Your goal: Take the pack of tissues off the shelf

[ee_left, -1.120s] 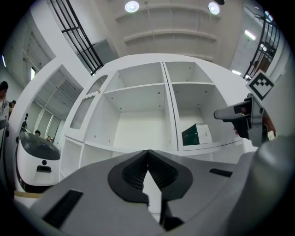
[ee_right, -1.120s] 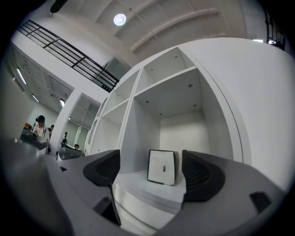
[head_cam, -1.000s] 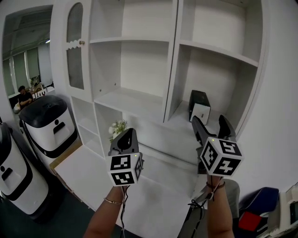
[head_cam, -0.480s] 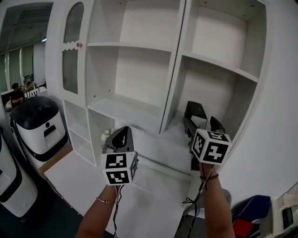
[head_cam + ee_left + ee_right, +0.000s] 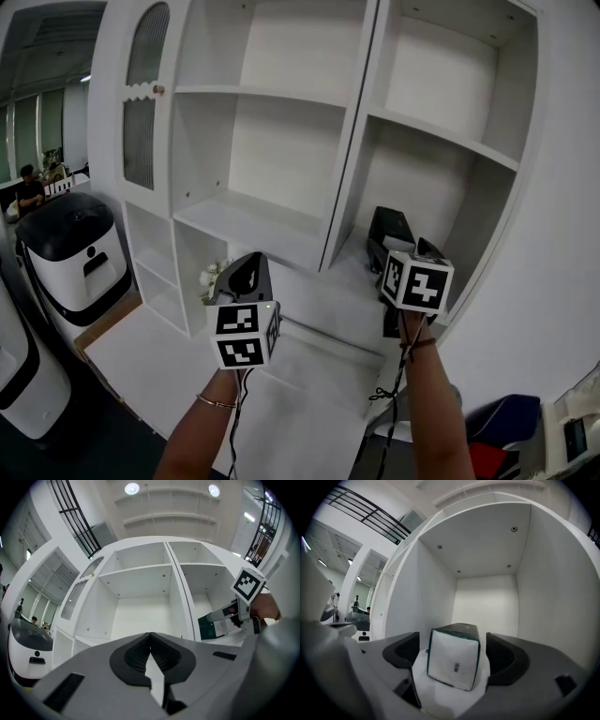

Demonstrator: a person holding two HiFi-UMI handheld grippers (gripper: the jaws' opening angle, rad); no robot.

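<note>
right gripper (image 5: 404, 247) jaws just opening | pack of tissues (image 5: 453, 662) between, ungripped

The left grey, marker-cubed gripper (image 5: 246, 270) has its jaws together, empty. The right grey gripper (image 5: 405, 246) points level. Its jaws have just been opening and flank the green-and-white tissue pack (image 5: 453, 660) without touching it.

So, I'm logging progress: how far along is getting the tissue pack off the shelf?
Done: the right gripper is at the dark-green, white-ended tissue pack. In hand: its jaws have just been opening, with the pack lined up between them, not yet gripped. Left: close on it and lift it off the white shelf.
</note>
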